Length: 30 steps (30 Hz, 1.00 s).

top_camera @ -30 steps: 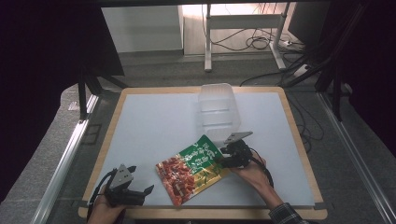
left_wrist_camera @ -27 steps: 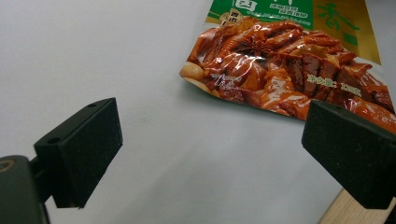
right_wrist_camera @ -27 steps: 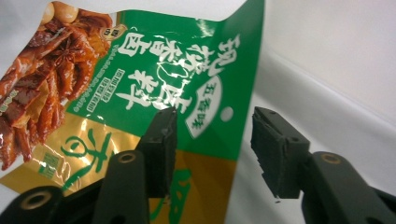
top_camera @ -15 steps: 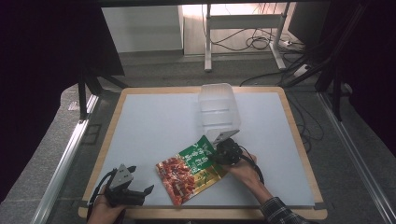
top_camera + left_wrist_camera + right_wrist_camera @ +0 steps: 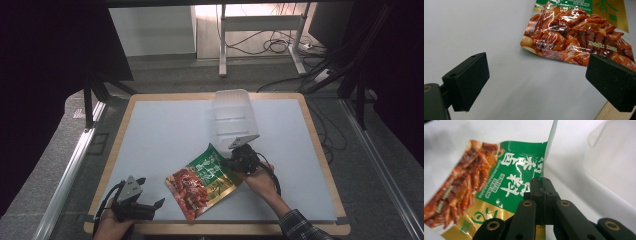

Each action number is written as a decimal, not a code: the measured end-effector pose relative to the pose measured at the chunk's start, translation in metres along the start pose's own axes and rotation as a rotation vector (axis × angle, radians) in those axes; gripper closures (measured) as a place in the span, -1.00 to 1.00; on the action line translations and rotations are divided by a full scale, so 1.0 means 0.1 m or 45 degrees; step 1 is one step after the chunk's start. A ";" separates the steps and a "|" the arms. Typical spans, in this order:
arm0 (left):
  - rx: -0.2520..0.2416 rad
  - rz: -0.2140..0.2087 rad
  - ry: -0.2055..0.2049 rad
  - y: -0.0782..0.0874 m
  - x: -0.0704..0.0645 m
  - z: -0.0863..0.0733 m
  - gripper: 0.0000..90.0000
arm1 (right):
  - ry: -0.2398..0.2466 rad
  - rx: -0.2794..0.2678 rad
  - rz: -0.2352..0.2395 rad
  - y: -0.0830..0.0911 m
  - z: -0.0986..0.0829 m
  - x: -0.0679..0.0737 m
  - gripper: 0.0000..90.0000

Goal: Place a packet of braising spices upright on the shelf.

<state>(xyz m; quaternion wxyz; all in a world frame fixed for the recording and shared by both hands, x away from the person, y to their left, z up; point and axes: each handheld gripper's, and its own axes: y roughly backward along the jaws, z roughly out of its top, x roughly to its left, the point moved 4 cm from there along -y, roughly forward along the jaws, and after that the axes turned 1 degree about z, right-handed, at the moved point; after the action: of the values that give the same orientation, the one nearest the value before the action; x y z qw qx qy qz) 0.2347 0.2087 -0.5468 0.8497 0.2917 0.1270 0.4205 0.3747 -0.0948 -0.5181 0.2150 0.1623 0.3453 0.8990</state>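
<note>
Right gripper (image 5: 541, 191) fingers clamped on snack pouch (image 5: 207, 177) edge, one side lifted off tabletop (image 5: 160, 135). Clear container (image 5: 232, 115) empty; transfer pending. Left gripper (image 5: 150, 206) fingers wide, idle.

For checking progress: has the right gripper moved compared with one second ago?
Yes. The right gripper, shut on the snack bag, has moved slightly left, toward the table's middle, against the unmoved clear container.
</note>
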 end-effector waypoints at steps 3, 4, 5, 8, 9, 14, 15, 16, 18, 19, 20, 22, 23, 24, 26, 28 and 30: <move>-0.001 -0.001 0.002 0.00 0.00 0.00 -0.89 | 0.008 -0.020 0.017 0.07 0.08 0.03 0.98; -0.001 -0.001 0.002 0.00 0.00 0.00 -0.89 | 0.008 -0.020 0.017 0.07 0.08 0.03 0.98; -0.002 -0.002 0.003 0.00 0.00 0.00 -0.89 | 0.015 -0.043 0.035 0.11 0.14 0.05 0.98; -0.002 -0.002 0.003 0.00 0.00 0.00 -0.89 | -0.006 -0.073 0.067 0.16 0.21 0.06 0.98; -0.002 -0.002 0.003 0.00 0.00 0.00 -0.89 | -0.016 -0.084 0.073 0.17 0.23 0.06 0.98; -0.003 -0.003 0.005 0.00 0.00 0.00 -0.89 | -0.037 -0.107 0.107 0.21 0.33 0.06 0.98; -0.004 -0.003 0.006 0.00 0.00 0.00 -0.89 | -0.042 -0.123 0.126 0.25 0.39 0.07 0.98; -0.004 -0.003 0.006 0.00 0.00 0.00 -0.89 | -0.048 -0.132 0.134 0.26 0.43 0.07 0.98; -0.003 -0.003 0.007 0.00 0.00 0.00 -0.89 | -0.042 -0.145 0.142 0.30 0.50 0.09 0.98; -0.003 -0.003 0.007 0.00 0.00 0.00 -0.89 | -0.037 -0.150 0.146 0.32 0.53 0.10 0.98; -0.003 -0.003 0.007 0.00 0.00 0.00 -0.89 | -0.031 -0.151 0.148 0.34 0.57 0.11 0.98; -0.003 -0.003 0.006 0.00 0.00 0.00 -0.89 | -0.018 -0.159 0.155 0.36 0.65 0.13 0.98; -0.003 -0.003 0.006 0.00 0.00 0.00 -0.89 | -0.018 -0.159 0.155 0.36 0.65 0.13 0.98; -0.004 -0.003 0.007 0.00 0.00 0.00 -0.89 | -0.005 -0.165 0.164 0.39 0.73 0.16 0.98; -0.006 -0.004 0.009 0.00 0.01 0.00 -0.89 | 0.011 -0.177 0.173 0.42 0.82 0.18 0.98; -0.006 -0.004 0.011 0.00 0.01 0.00 -0.89 | 0.025 -0.191 0.184 0.45 0.91 0.21 0.98; -0.007 -0.004 0.011 0.00 0.01 0.00 -0.89 | 0.032 -0.192 0.183 0.46 0.95 0.22 0.98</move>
<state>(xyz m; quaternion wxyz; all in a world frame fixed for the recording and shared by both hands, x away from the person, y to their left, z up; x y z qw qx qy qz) 0.2349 0.2093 -0.5468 0.8505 0.2874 0.1302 0.4208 0.3852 -0.0624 -0.4153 0.1572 0.1587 0.2669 0.9375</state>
